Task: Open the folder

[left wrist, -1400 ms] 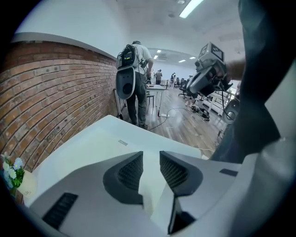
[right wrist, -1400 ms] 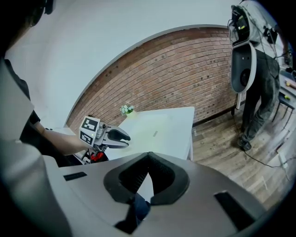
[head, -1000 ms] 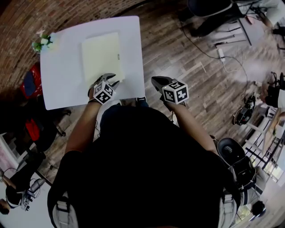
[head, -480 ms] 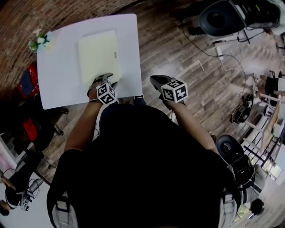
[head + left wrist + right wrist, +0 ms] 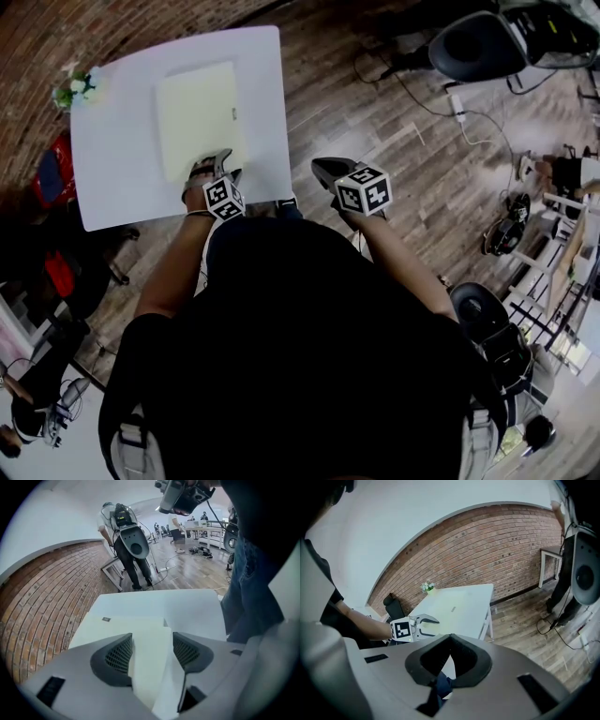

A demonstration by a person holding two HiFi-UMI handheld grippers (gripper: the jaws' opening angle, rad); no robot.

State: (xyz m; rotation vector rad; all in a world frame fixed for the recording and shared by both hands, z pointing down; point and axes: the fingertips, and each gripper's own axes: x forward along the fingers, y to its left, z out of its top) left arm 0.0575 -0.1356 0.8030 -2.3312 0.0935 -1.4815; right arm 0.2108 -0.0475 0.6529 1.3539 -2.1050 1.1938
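Lowered since earlier frame, jaws just spreading: left gripper, now wide open astride near edge of pale folder, pads clear of it. Folder closed, flat, mid white table. Small dark label by folder's right edge, print unreadable. Left forearm outstretched, gripper pitched steeply down. Right gripper past table's right edge over wood floor, tilted down, jaws pinched together, empty
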